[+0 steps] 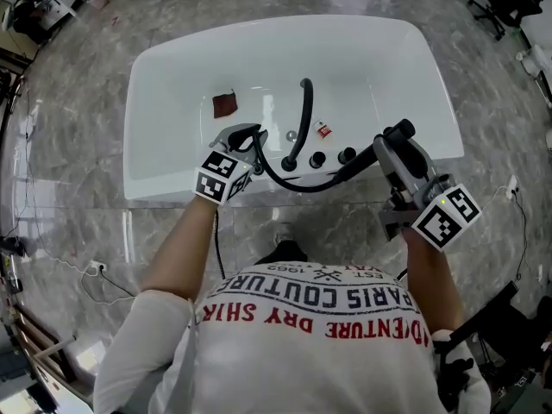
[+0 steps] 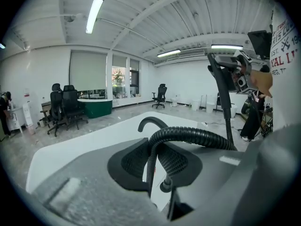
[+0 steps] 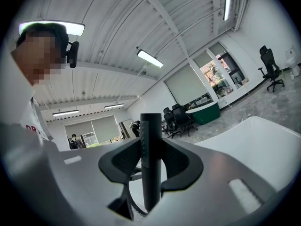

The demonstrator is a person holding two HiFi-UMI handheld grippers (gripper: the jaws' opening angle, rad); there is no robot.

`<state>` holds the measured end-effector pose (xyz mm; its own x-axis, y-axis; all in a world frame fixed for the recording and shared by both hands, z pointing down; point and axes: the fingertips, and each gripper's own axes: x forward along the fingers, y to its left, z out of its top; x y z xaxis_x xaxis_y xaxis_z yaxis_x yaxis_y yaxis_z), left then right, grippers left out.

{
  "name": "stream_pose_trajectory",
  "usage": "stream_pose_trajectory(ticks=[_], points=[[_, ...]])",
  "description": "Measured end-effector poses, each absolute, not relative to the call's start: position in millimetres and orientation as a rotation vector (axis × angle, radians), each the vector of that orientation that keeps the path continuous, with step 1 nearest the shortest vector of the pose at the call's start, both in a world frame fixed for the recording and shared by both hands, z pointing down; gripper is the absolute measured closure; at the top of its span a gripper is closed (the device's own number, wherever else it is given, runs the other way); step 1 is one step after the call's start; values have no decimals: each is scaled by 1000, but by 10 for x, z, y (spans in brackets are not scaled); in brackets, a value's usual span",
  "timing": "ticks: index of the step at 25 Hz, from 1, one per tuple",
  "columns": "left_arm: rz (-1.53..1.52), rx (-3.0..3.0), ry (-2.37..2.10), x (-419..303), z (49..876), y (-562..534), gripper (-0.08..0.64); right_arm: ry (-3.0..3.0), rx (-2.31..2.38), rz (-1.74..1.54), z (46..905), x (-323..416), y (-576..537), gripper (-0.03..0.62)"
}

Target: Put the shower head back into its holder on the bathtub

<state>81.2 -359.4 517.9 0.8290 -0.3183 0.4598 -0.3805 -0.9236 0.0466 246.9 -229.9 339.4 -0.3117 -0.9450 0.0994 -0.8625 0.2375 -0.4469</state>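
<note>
The black shower head [image 1: 362,158] is a slim rod held over the near rim of the white bathtub [image 1: 142,128]. My right gripper [image 1: 392,138] is shut on it, and the rod [image 3: 151,145] stands upright between the jaws of this gripper [image 3: 151,166]. The ribbed black hose [image 1: 293,184] loops from the rod along the rim to my left gripper [image 1: 248,141]. That gripper [image 2: 157,161] is shut on the hose [image 2: 188,134]. Two round black fittings [image 1: 332,157] sit on the rim between the grippers. I cannot tell which one is the holder.
A curved black faucet [image 1: 304,119] rises from the rim and arches over the basin. A brown patch [image 1: 224,104] and a small red item [image 1: 323,129] lie inside the tub. Marble floor surrounds it, with cables at the left [image 1: 95,270]. Office chairs [image 2: 66,107] stand far off.
</note>
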Motion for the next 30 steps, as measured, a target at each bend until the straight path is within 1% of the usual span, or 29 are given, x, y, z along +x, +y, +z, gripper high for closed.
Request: stream_pose_trajectory(ticks=[10,23,25,27,30], points=[[831,2717,-562,505,5880,-3550,497,2330,-1733,-655,3451,2395,-2358,453],[1117,2640,-458,257,6739,-3049,494,2337,-1762,-624,3407,2408,-2343,453],[1145,2630,-478,207,6843,-3007,484,2338,-1760,-624,3408,2404,-2347,453],[1158,2621,-488,183,6933,-2981,443,2332,-1762,-623,3399,2407,-2353,453],[1189,2595,-493,122,7041,-2915,424,2333,-1766,-609,3384,2403,-2340,453]])
